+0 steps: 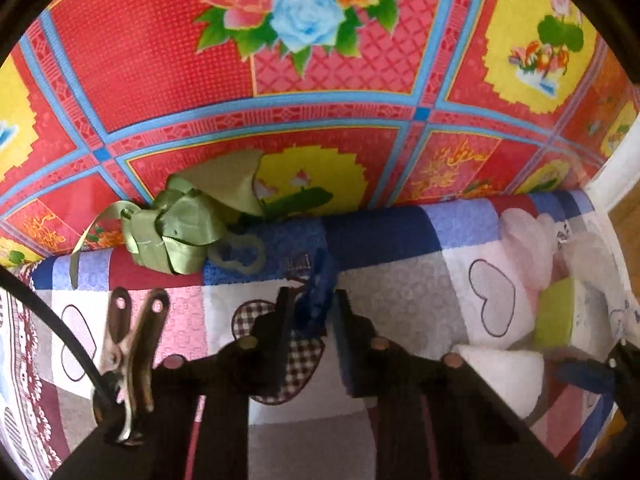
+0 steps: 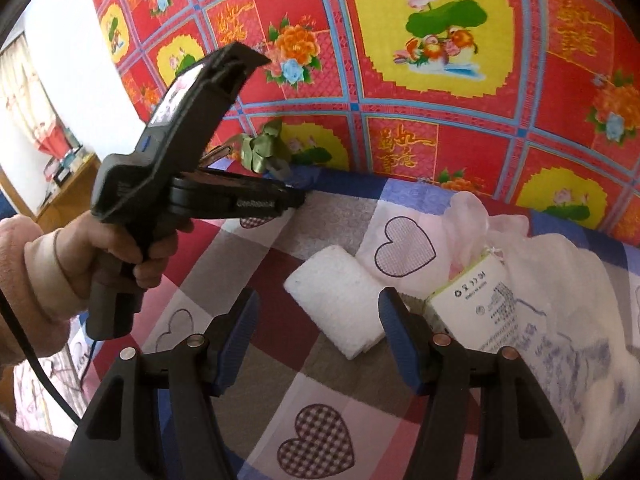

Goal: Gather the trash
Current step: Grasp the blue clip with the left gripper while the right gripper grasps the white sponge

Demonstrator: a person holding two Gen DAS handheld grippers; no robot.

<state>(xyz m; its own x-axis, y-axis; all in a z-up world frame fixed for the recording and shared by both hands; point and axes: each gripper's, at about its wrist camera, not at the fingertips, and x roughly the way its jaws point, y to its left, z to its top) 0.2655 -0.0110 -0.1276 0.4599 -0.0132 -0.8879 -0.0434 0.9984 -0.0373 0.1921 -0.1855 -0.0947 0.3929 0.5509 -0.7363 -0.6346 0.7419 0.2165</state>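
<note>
My left gripper (image 1: 314, 302) sits low over the patchwork quilt (image 1: 400, 280), shut on a dark blue lacy scrap (image 1: 316, 308). Just beyond it, where the quilt meets the red cloth, lie a crumpled green ribbon bundle (image 1: 180, 228) and a pale green ring (image 1: 236, 254). In the right wrist view a hand holds the left gripper (image 2: 294, 198), its tip close to the green ribbon (image 2: 260, 148). My right gripper (image 2: 320, 298) is open, and a white foam block (image 2: 336, 300) lies on the quilt between and ahead of its fingers.
A white box with a green edge (image 2: 476, 300) leans on a thin white plastic bag (image 2: 560, 280) right of the foam. A red flowered cloth (image 2: 400, 80) rises behind the quilt. A metal clip (image 1: 132, 340) hangs by the left gripper. Wooden furniture (image 2: 68, 184) stands far left.
</note>
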